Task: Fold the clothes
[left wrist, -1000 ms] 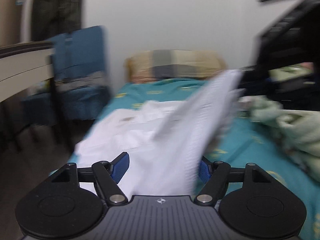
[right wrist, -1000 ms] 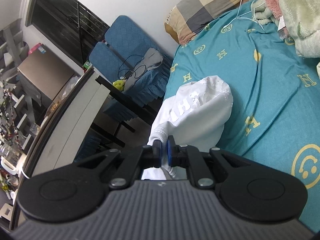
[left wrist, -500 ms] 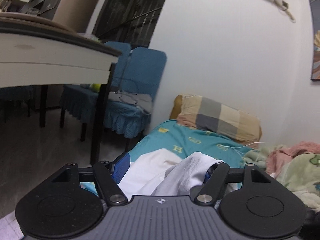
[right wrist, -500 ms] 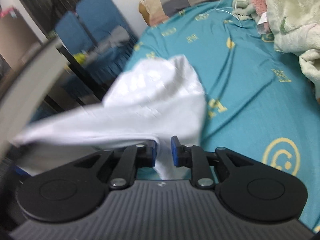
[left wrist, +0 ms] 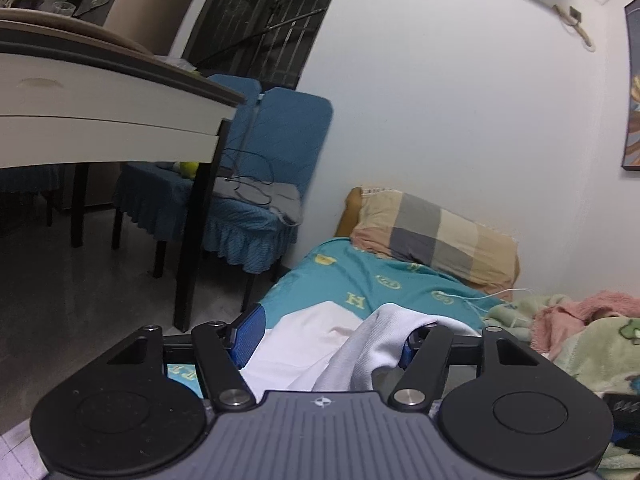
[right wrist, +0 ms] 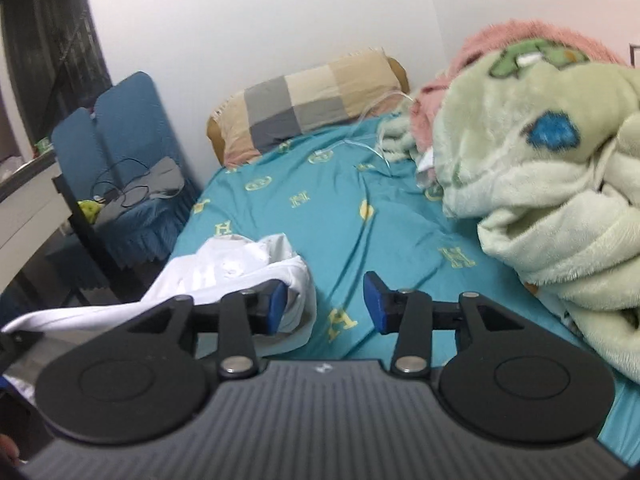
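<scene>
So the bed (right wrist: 360, 208) with the teal logo-print sheet is taking up most of both views, and a big fuzzy green blanket (right wrist: 552, 184) is sitting bunched along its right edge, with a pink one (right wrist: 516, 44) poking out behind it. The checked pillow (right wrist: 308, 100) is lying at the head edge against the wall, and a blue chair (left wrist: 256, 184) is standing just off the left edge, next to a white desk (left wrist: 100, 120).

The white garment (right wrist: 240, 276) is lying rumpled near the bed's left edge, toward the foot. Part of it is draping over the left tool (left wrist: 332, 336), which is sitting spread wide, so I'm reading that as cloth resting across the fingers rather than pinched. The right tool (right wrist: 325, 304) is also spread, with nothing between the pads, though the garment is bunching up right beside its left finger.

Progress-wise, I'm guessing this is early or mid-fold: the garment is looking lumpy, with no flat neat rectangle showing anywhere. Flattening it out and making clean folds is still looking like the bulk of the work.
</scene>
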`<state>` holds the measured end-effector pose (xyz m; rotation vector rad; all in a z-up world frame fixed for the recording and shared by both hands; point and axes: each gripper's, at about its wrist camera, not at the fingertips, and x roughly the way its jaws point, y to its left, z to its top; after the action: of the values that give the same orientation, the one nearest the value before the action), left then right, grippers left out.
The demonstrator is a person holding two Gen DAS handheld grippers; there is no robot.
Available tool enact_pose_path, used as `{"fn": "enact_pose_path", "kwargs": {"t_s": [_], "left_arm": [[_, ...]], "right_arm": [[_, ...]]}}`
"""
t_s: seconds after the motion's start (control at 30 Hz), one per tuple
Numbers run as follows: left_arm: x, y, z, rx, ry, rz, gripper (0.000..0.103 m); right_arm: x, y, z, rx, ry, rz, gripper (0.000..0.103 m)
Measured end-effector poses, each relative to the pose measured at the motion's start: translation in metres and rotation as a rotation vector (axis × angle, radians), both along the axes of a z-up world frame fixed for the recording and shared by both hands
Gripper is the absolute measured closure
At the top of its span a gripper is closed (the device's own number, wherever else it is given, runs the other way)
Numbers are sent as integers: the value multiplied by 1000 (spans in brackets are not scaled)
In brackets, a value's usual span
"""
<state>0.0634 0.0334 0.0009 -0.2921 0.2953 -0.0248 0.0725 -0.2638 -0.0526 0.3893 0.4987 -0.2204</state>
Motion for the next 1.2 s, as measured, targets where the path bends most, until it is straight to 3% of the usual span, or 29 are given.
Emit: {"fn": "enact_pose_path", "kwargs": {"t_s": [0.1, 0.17, 0.27, 0.4, 0.5, 0.6, 0.67, 0.8, 0.93, 1.03, 1.1, 1.17, 1.2], "left_arm": [[-1, -4, 1, 7, -13, -50, 46], [1, -5, 0, 10, -6, -72, 56], [11, -5, -5, 15, 35, -114, 71], [24, -2, -15, 6, 92, -135, 86], [28, 3, -20, -48, 120, -147, 89], [26, 7, -20, -76, 121, -154, 90], [25, 8, -20, -71, 124, -149, 90], [25, 9, -24, -50, 140, -134, 90], [28, 6, -32, -15, 174, -128, 89], [29, 0, -41, 21, 220, -105, 81], [28, -5, -48, 27, 254, -101, 73], [27, -13, -55, 49, 284, -82, 54], [26, -17, -58, 58, 293, -59, 52]], "right_arm": [[14, -10, -16, 117, 97, 30, 57], [25, -19, -28, 248, 185, 81, 57], [27, -28, -43, 382, 243, 94, 57], [26, -31, -48, 426, 247, 81, 57], [29, -18, -52, 368, 263, 106, 57], [42, -2, -63, 301, 294, 159, 57], [49, 15, -68, 195, 304, 182, 59], [50, 29, -67, 61, 270, 183, 89], [42, 18, -38, 164, 129, 205, 93], [34, 11, -15, 251, 20, 241, 94], [28, 9, -1, 298, -43, 278, 94], [23, 8, 9, 323, -83, 304, 94], [22, 8, 13, 332, -100, 316, 94]]}}
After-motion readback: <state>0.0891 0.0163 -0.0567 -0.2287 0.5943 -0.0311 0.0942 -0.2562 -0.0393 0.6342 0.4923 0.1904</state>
